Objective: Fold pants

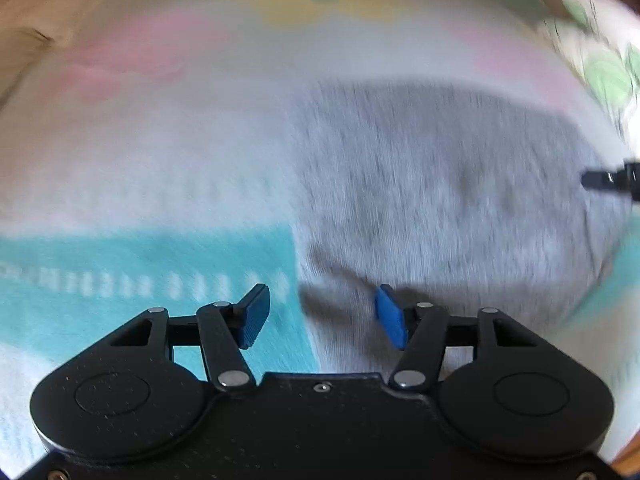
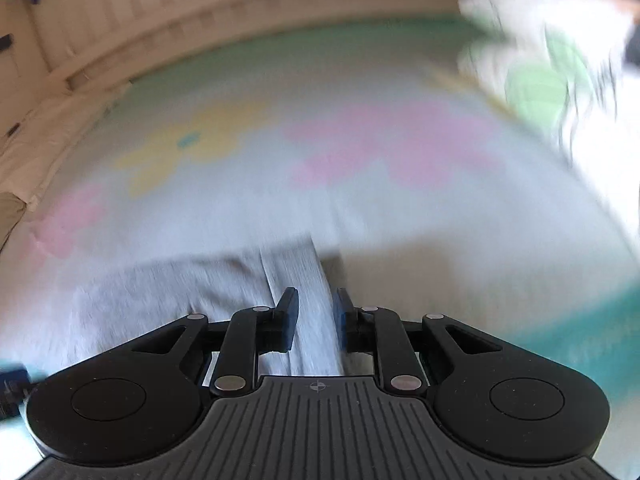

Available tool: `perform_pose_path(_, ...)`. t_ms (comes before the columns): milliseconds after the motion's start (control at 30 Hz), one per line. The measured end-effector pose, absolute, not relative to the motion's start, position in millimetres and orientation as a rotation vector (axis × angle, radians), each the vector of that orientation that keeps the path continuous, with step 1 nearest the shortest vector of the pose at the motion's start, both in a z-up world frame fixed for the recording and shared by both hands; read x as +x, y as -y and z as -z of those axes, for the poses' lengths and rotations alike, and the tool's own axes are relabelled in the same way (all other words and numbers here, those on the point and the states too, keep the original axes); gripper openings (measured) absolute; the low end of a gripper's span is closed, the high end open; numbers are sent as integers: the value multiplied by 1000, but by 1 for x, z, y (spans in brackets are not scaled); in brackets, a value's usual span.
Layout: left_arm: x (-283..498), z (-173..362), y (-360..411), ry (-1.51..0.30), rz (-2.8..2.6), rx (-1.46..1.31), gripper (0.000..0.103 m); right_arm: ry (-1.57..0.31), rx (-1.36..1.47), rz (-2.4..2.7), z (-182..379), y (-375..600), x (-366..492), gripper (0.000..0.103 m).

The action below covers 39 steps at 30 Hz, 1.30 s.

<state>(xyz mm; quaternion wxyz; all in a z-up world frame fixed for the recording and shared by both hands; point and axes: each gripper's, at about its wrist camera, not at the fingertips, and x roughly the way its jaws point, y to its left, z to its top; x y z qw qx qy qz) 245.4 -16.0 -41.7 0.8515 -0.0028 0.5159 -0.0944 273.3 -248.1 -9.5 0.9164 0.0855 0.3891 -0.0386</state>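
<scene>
Here the grey pants (image 1: 440,184) lie folded and flat on a pastel patterned bed sheet (image 1: 160,152). The left tongs (image 1: 322,316) stand wide apart, released, over the pants' left edge, gripping nothing. The right tongs (image 2: 314,320) are narrowly apart around a strip of the pants' edge; I cannot tell if the pads press it. Much free sheet lies beyond the pants.
</scene>
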Motion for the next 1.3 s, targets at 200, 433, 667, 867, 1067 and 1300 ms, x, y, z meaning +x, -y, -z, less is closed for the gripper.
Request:
perform_pose_path(200,275,2,24,-902,159,-53,61,-810,167,-44,15,227,296,16)
perform_pose_path(433,326,35,37,-963,107,-57,61,-937,242,33,65,238,338,15)
perform_pose_path(667,356,70,35,-1029,91,-19,66,-912,165,30,61,230,338,14)
perform_pose_path(867,337,50,21,-1010,71,-59,62,-898,139,-24,30,239,309,14)
perform_pose_path(1067,290,24,19,-974,113,-29,62,-972,155,-55,26,245,279,15)
perform_pose_path(1300,230,30,34,-1053,203,78,62,-1035,96,2,43,235,257,15)
